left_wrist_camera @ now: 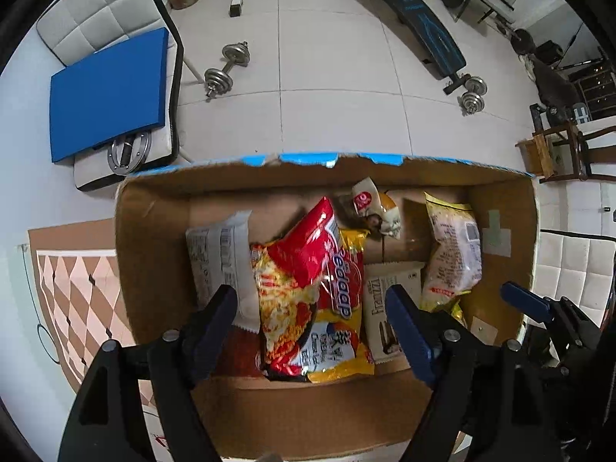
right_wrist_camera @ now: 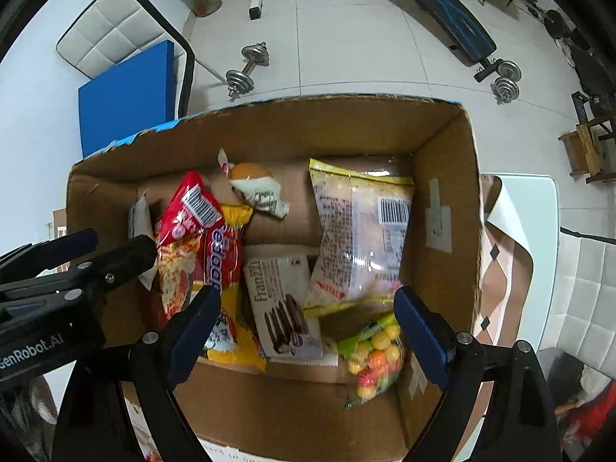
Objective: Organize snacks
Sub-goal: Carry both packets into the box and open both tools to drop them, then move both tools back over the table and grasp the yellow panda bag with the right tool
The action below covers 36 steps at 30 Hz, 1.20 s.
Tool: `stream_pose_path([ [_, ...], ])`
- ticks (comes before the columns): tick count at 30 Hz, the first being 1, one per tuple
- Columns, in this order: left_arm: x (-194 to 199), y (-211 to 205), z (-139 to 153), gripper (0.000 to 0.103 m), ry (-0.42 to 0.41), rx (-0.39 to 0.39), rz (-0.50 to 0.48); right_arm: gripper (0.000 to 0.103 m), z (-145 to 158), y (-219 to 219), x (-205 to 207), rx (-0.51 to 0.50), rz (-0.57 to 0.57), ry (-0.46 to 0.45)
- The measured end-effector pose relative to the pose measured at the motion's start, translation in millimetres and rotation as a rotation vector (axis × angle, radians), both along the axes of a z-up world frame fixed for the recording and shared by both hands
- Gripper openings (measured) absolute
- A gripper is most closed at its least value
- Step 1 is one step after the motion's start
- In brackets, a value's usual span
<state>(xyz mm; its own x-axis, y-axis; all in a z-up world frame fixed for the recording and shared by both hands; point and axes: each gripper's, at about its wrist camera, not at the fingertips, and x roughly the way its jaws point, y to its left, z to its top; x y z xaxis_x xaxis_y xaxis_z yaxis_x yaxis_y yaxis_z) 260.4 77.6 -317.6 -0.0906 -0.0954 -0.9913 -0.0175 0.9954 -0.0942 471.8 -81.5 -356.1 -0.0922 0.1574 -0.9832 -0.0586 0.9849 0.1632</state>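
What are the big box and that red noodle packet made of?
Box: matte brown corrugated cardboard, judging by its torn, fibrous rim and taped wall. Red noodle packet: probably thin glossy plastic film; it crinkles and glints under the light.

Cardboard box (right_wrist_camera: 442, 200) contains noodle packets (right_wrist_camera: 181, 254) left, Franzzi wafer pack (right_wrist_camera: 281, 304) centre, candy bag (right_wrist_camera: 373, 358) front right.

Red noodle bag (left_wrist_camera: 308, 254) blurred; candy bag (right_wrist_camera: 375, 354) partly behind right claw (right_wrist_camera: 308, 300) finger.
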Motion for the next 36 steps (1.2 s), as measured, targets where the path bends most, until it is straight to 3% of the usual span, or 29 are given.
stream_pose_path([
  [16,-103,8,62,0.078,-0.240,0.083,0.034,0.098,59,-1,-96,-0.038,0.028,-0.195],
  [24,-166,12,96,0.078,-0.356,0.086,0.063,0.098,101,-8,-157,-0.085,0.019,-0.340],
  [36,-250,9,157,0.078,-0.528,0.096,0.054,0.098,165,-22,-244,-0.066,-0.024,-0.498],
])
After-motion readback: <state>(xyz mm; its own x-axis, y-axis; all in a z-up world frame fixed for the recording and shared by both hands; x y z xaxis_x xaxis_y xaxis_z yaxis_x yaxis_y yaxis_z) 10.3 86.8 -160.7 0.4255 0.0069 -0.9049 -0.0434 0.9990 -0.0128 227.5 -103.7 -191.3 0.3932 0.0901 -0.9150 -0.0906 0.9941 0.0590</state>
